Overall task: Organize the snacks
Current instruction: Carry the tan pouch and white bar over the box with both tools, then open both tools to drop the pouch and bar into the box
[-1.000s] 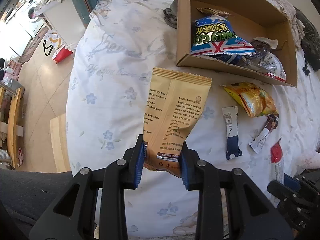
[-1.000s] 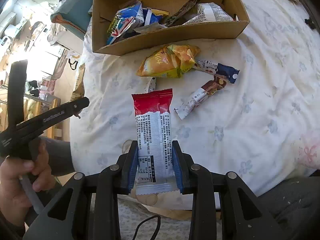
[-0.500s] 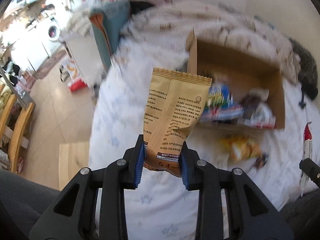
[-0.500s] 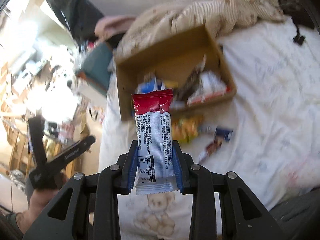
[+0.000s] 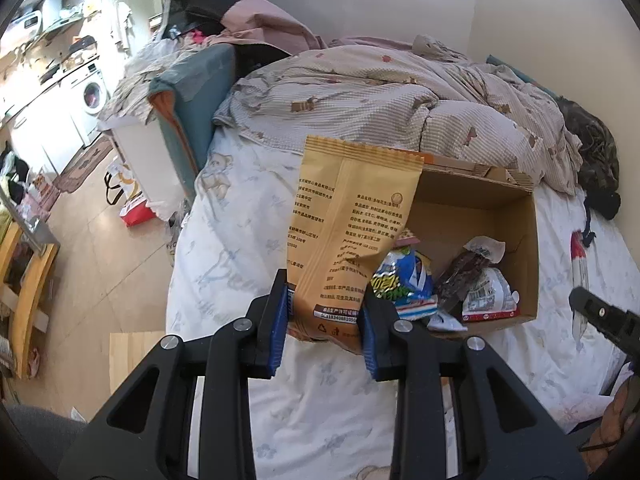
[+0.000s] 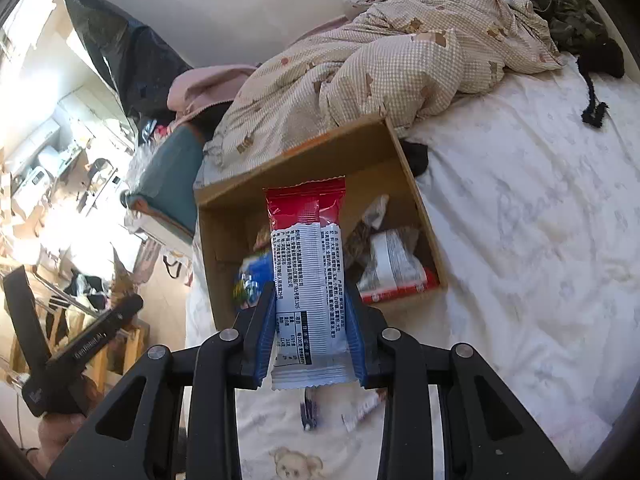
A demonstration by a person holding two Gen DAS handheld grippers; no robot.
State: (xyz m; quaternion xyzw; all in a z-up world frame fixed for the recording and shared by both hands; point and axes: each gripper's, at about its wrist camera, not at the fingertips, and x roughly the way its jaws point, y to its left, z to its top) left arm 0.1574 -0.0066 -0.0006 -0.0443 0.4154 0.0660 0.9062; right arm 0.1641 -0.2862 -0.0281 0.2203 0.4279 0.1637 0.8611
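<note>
My left gripper is shut on a tan snack packet, held upright above the bed, in front of the near left corner of the cardboard box. My right gripper is shut on a red and white snack packet, held upright over the box's near edge. The box holds a blue packet, a dark packet and a white and red packet. The right gripper's packet shows at the right edge of the left wrist view.
The box sits on a white floral bed sheet. A crumpled checked duvet lies behind it. Two small packets lie on the sheet under my right gripper. The bed's left edge drops to a tiled floor.
Both grippers have lifted and tilted up with their packets, so the views now look across the bed at the box and duvet instead of down at the sheet.
</note>
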